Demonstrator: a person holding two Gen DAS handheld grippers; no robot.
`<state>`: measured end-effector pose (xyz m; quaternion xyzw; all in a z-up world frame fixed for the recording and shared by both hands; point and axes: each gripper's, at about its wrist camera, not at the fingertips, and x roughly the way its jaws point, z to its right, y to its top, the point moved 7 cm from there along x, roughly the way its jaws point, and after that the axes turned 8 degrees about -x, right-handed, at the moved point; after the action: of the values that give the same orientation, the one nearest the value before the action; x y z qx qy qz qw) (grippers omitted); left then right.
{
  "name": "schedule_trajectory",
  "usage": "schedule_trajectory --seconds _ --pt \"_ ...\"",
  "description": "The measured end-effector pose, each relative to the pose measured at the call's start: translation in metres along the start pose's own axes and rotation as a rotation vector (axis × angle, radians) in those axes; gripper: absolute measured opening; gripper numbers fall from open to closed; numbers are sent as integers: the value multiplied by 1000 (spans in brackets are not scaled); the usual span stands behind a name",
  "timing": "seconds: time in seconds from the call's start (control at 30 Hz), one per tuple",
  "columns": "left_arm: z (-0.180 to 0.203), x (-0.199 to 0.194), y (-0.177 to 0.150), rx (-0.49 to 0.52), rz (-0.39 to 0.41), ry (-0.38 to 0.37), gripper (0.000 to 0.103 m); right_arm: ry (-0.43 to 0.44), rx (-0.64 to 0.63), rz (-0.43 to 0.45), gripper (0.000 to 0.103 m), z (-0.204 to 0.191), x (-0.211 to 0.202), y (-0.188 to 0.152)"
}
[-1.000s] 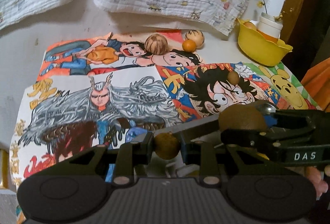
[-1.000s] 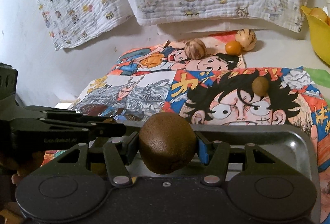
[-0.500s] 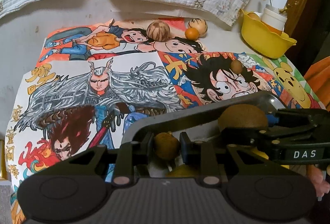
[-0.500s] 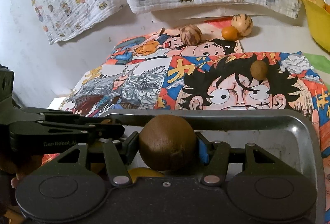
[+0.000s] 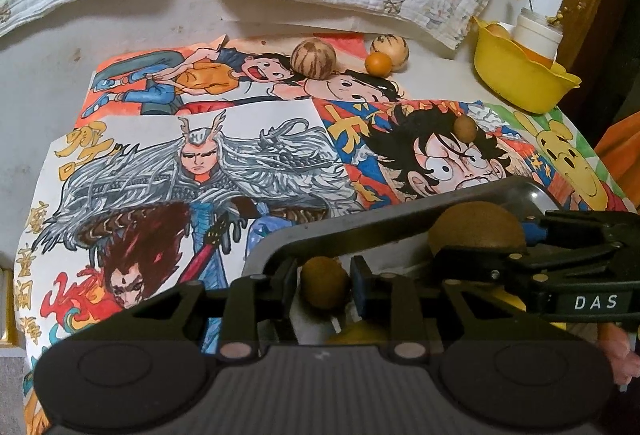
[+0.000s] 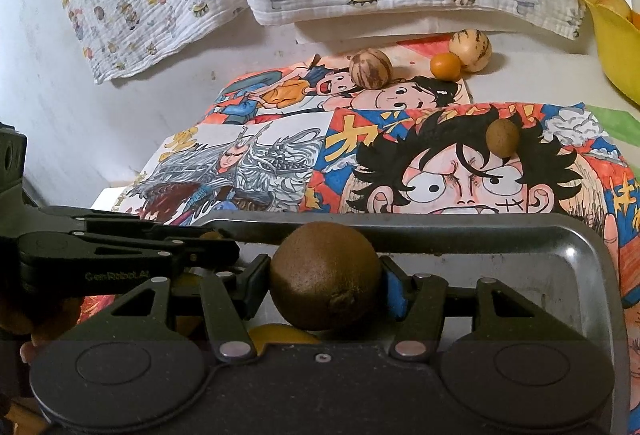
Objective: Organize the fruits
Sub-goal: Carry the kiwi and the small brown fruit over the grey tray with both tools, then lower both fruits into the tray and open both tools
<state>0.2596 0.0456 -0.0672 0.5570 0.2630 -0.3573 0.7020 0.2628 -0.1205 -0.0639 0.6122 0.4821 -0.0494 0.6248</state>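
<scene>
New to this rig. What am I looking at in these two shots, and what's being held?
There is no robot: a person holds a two-finger gripper in each hand, and a fisheye camera on each looks forward along its fingers. One picture comes from each gripper.

The left gripper pinches a small brown fruit. The right gripper pinches a large kiwi. Both sets of jaws are just starting to open, fruit between them, over a metal tray holding a yellow fruit.

Beyond, on cartoon drawings, lie two striped fruits, a small orange and another brown fruit. A yellow bowl stands at the right.
</scene>
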Motion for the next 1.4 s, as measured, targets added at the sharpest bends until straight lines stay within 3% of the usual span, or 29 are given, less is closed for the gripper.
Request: schedule_trajectory --seconds 0.47,0.53,0.67,0.93,1.13,1.4 --pt "-8 -25 -7 -68 53 -21 40 2 -13 36 67 0 -15 -9" --pt "-8 -30 -7 -74 66 -13 51 1 -14 43 68 -1 -19 -10" --pt "-9 -40 -10 -83 96 -2 58 -1 -28 65 72 -5 -29 -14" --pt "-5 -77 -22 -81 194 16 83 -6 -48 128 80 -13 -55 -26" --pt "6 -98 -39 -60 233 27 96 -9 -57 164 87 -18 -76 -41" --pt "19 -115 -68 -20 248 44 101 -27 -105 211 96 -27 -104 -60"
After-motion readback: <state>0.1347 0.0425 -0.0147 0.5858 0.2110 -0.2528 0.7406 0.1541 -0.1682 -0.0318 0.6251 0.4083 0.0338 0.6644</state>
